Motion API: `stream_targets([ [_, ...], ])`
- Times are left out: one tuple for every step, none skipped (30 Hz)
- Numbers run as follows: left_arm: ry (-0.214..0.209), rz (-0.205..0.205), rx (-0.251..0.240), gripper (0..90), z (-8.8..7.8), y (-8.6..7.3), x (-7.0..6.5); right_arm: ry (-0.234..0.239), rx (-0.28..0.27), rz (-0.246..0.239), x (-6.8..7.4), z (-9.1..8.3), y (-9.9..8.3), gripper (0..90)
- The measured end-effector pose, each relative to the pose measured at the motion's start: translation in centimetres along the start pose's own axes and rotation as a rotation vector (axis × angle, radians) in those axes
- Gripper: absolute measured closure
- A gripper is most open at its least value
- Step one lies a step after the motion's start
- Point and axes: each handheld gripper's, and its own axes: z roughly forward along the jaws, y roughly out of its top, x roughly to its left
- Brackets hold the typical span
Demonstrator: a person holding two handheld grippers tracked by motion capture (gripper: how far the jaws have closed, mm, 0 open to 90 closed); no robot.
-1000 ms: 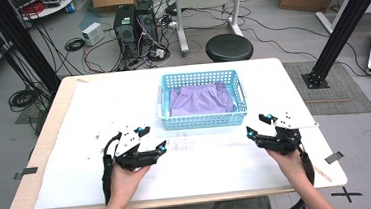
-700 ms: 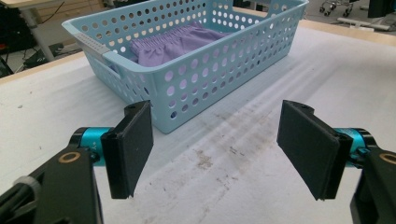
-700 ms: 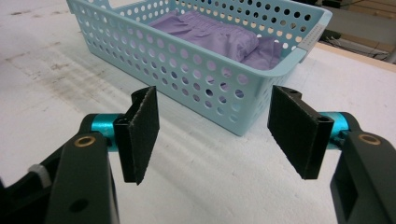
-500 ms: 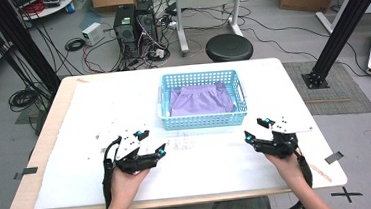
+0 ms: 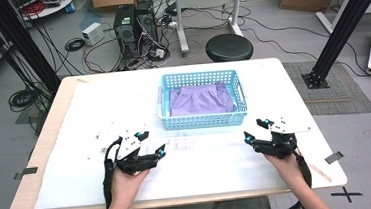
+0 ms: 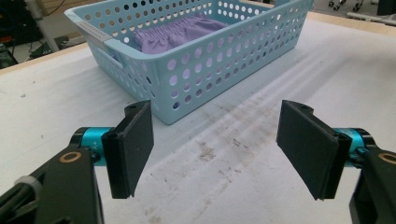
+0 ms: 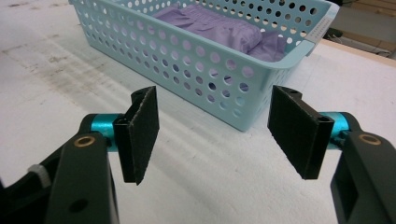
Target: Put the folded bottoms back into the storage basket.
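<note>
A light blue perforated basket [image 5: 204, 121] stands at the middle of the white table, and a folded purple cloth [image 5: 201, 98] lies inside it. My left gripper [image 5: 152, 144] rests near the table's front left, open, its jaws empty and pointing at the basket's front left corner [image 6: 166, 88]. My right gripper [image 5: 255, 131] sits at the front right, open as well, with nothing between its jaws and the basket's front right corner [image 7: 247, 84] ahead of it. The purple cloth [image 6: 180, 32] shows over the basket rim in the left gripper view, and the purple cloth [image 7: 219, 25] in the right gripper view.
The white table cover [image 5: 203, 168] has faint dirty streaks in front of the basket. Beyond the table's far edge stand a black stool [image 5: 228, 47], computer towers [image 5: 134, 23] and loose cables. A black frame post [image 5: 340, 27] rises at the right.
The right gripper has shifted slightly left toward the basket. The left gripper has stayed in place, and both stay open.
</note>
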Motion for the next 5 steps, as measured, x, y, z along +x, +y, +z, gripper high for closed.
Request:
stream_targets([
  [0.002, -0.003, 0.001, 27.5, 0.04, -0.02, -0.01, 0.002, 0.007, 0.005, 0.04, -0.01, 0.00, 34.0],
  [0.001, -0.007, 0.000, 27.5, 0.05, -0.03, -0.02, 0.002, 0.007, 0.001, 0.02, 0.05, -0.04, 33.6],
  [0.001, -0.002, 0.001, 27.5, 0.07, -0.03, 0.02, -0.001, 0.011, 0.009, 0.05, 0.07, -0.07, 33.0],
  [0.001, -0.003, 0.001, 27.5, 0.10, -0.04, 0.02, 0.000, 0.009, 0.003, -0.03, 0.14, -0.10, 32.7],
  [0.000, -0.004, 0.005, 27.5, 0.11, -0.05, 0.04, 0.002, 0.013, 0.007, -0.04, 0.16, -0.13, 32.7],
])
